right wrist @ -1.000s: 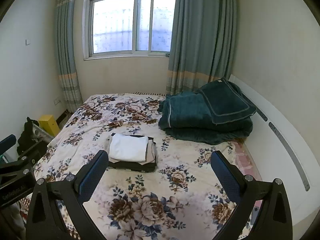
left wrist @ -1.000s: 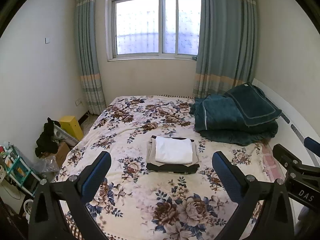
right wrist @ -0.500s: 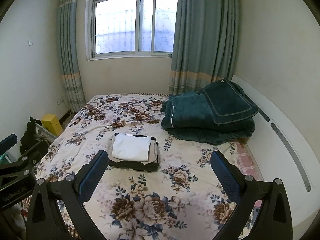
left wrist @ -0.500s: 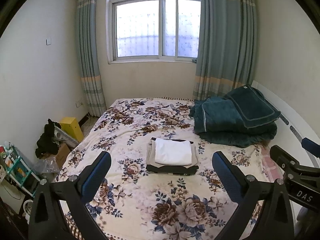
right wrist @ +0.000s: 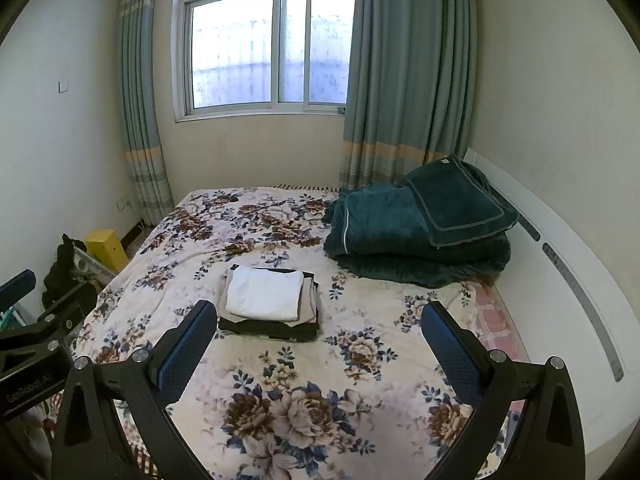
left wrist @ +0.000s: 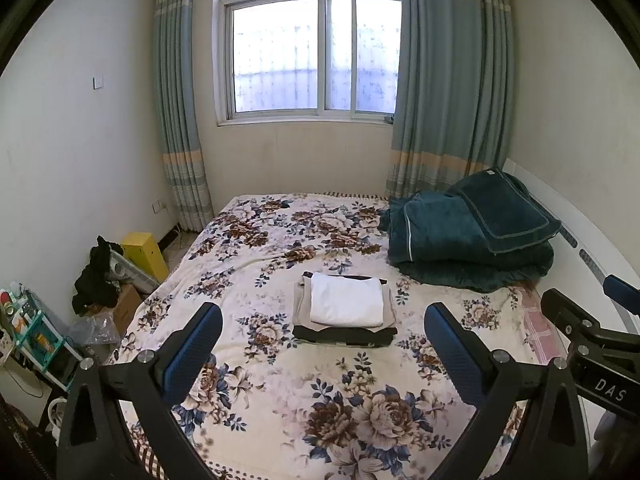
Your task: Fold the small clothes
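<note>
Your left gripper (left wrist: 323, 334) level, jaws spread wide, holding nothing, your right gripper (right wrist: 319, 330) beside it, likewise agape and empty

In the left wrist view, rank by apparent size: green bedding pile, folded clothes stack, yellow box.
1. Green bedding pile, clearly largest.
2. Folded clothes stack.
3. Yellow box, smallest, though it sits partly hidden off the bedside, so its true size is unsure.

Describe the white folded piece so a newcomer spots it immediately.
Start at the floral bed under the window. Mid-bed sits a small stack of folded clothes, left of the dark green blankets. The white piece is the top layer, above beige and black ones.
</note>
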{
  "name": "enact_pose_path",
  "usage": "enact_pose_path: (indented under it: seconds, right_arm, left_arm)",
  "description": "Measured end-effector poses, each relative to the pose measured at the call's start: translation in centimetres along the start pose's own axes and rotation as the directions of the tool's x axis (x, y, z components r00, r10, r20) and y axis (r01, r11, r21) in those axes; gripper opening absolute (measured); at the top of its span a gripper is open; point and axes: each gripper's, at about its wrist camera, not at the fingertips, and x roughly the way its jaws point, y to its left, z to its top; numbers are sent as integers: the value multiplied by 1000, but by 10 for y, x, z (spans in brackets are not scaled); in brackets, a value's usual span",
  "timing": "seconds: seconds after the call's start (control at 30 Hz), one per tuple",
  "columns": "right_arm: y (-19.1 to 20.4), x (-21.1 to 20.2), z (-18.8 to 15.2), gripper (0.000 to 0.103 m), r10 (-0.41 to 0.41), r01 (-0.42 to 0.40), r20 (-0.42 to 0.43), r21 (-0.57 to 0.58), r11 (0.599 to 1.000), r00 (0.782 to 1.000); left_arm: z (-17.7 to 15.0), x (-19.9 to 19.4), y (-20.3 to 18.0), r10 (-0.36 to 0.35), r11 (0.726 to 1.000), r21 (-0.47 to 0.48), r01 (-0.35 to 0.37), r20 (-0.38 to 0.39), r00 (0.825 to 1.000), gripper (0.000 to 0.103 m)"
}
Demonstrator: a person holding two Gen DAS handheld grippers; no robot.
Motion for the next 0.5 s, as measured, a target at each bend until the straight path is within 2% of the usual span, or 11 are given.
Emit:
enact_pose_path:
  seconds: [0.5]
  right_arm:
    - [3, -7, -7, 103, -8, 8, 10, 12, 1000, 1000]
  left_arm:
    - [-4, -7, -1, 5, 1000, -4, -5, 8, 1000, 103]
